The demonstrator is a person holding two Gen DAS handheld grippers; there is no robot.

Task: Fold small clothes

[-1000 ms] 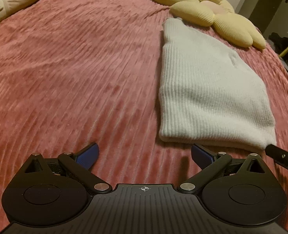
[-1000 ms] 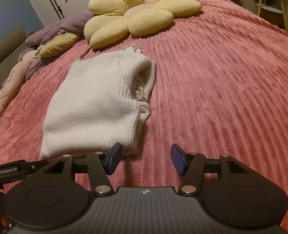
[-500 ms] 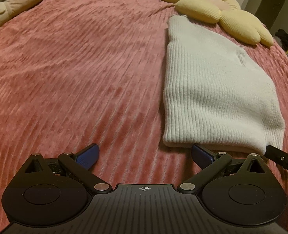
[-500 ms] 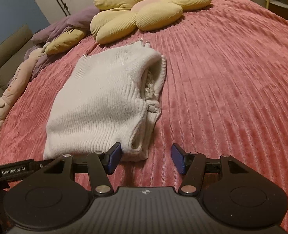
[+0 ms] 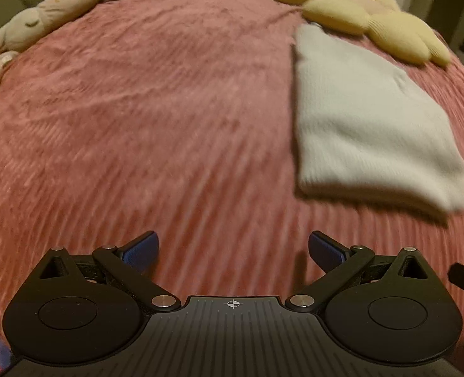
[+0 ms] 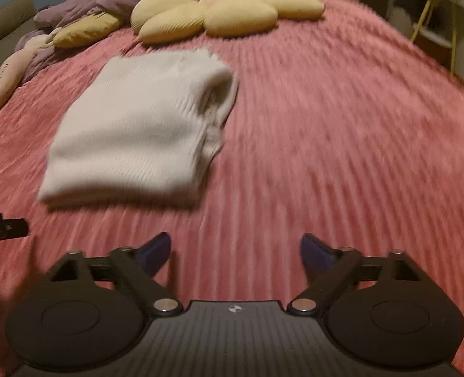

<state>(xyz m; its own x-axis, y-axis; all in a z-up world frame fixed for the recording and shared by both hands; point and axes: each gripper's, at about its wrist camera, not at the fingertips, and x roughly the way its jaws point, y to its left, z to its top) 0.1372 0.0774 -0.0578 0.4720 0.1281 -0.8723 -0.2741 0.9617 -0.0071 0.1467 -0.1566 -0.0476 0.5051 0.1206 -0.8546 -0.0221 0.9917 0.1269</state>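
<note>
**Inspector A:** Surroundings first. In the right wrist view a yellow flower-shaped cushion point(image 6: 219, 9) lies at 12 o'clock on the pink ribbed bedspread point(image 6: 341, 144). A purple blanket point(image 6: 90, 3) is bunched at 11 o'clock, with a small yellow pillow point(image 6: 87, 30) just below it. A yellow-legged side table point(image 6: 436, 15) stands off the bed at 2 o'clock.

**Inspector B:** The left wrist view adds a long cream plush toy point(image 5: 43, 19) at 10 o'clock along the bed's far edge. Nothing lies between either tool and the garment; only bare bedspread.

**Inspector A:** The garment?

**Inspector B:** A white ribbed knit sweater point(image 6: 144, 125), folded into a thick rectangle, flat on the bedspread. In the right wrist view it sits at 11 o'clock, its layered open edge turned toward 3 o'clock. In the left wrist view the same sweater point(image 5: 367, 119) lies at 2 o'clock, its far end near the flower cushion point(image 5: 367, 15); whether they touch cannot be told. Both frames are motion-blurred, so fine knit detail is unreadable.

**Inspector A:** Tools?

**Inspector B:** The right gripper point(image 6: 235, 251) has just been opening; its blue pads stand wide apart with only bedspread between them, clear of the sweater. The left gripper point(image 5: 233, 248) is likewise spread wide, holding nothing, short of the sweater's near edge. Each tool's tip shows at the edge of the other's view.

**Inspector A:** Containers?

**Inspector B:** The side table's contents are too blurred to identify.
</note>
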